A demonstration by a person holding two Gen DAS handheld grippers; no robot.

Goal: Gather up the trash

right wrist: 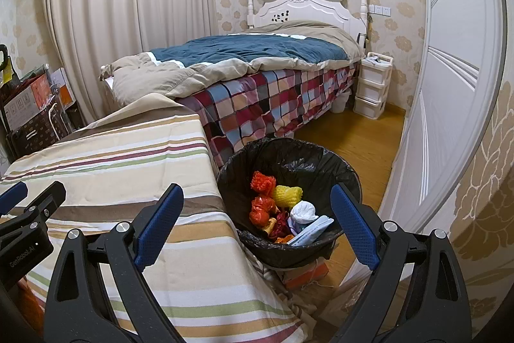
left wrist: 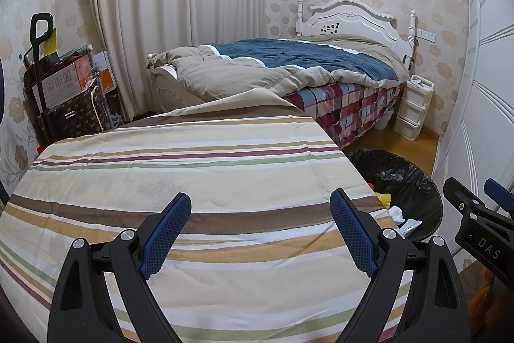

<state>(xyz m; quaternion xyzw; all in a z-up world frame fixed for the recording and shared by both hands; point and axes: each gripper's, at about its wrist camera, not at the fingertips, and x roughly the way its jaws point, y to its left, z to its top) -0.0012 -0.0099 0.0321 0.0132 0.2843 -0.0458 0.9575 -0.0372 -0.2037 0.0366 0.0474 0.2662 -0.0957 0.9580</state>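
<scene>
claws: left gripper [left wrist: 260, 230] and right gripper [right wrist: 255, 222] both wide, empty
risk: bin [right wrist: 321, 156] sits tilted; a nudge may spill it

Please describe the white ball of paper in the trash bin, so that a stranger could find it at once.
Beside the striped table stands a black-lined trash bin. Inside it, near the front, the white ball of paper lies just below a yellow foam net. It is the only round white piece; its neighbours are red, orange or yellow.
</scene>
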